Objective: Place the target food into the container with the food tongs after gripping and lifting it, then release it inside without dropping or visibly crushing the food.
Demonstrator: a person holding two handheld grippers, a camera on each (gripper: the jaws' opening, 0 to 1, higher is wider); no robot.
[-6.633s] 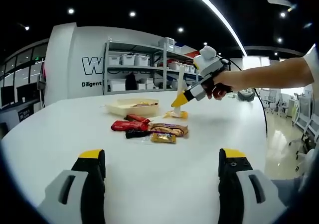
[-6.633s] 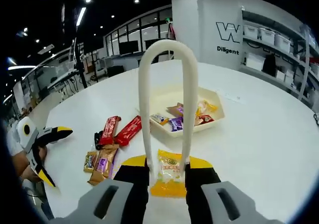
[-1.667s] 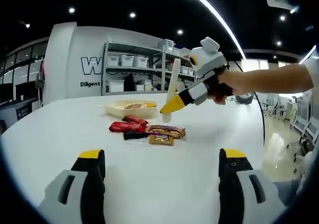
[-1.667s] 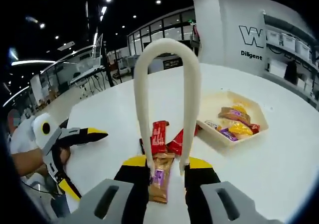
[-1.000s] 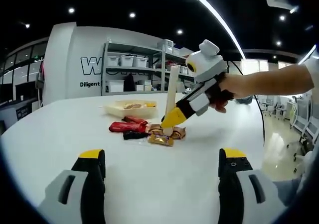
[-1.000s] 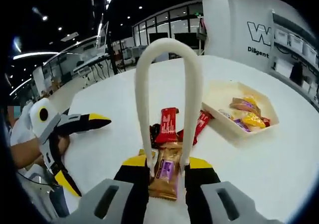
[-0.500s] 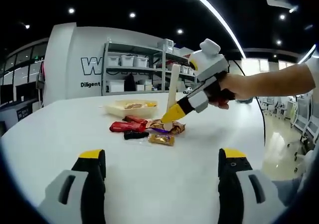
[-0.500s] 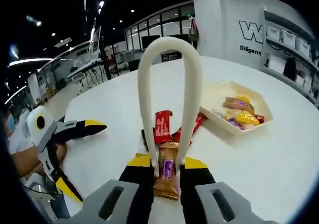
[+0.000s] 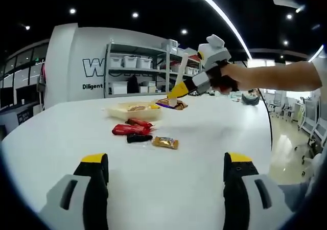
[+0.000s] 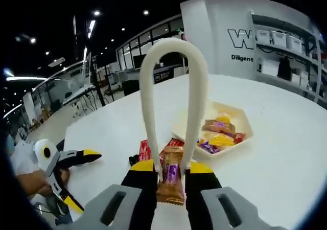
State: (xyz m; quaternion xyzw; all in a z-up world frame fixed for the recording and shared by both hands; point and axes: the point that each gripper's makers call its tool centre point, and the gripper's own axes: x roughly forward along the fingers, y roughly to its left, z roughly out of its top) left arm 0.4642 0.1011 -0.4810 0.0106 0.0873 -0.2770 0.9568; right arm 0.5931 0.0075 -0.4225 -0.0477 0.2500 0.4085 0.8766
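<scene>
Right gripper (image 10: 170, 176): jaws closed on the cream tongs (image 10: 171, 102), whose two tips pinch a brown-and-purple snack bar (image 10: 170, 181) lengthwise. In the left gripper view the same gripper (image 9: 180, 90) rides at 1 o'clock, held by a hand (image 9: 225, 79); the bar (image 9: 171, 104) hangs clear of the white table (image 9: 204, 138), just beside the tray (image 9: 134, 110) and slightly above its rim.

Tray, right gripper view (image 10: 244, 125): at 1 o'clock beyond the tong tips, holding several wrapped snacks.

On the table, left gripper view: two red bars (image 9: 127, 128), a dark one (image 9: 139, 137) and a gold packet (image 9: 164, 142), lying close together at 11 o'clock, in front of the tray.

Left gripper (image 9: 166, 181): jaws wide apart, holding nothing, above bare table. In the right gripper view it (image 10: 76, 176) sits at 8 o'clock, well apart from the snacks.
</scene>
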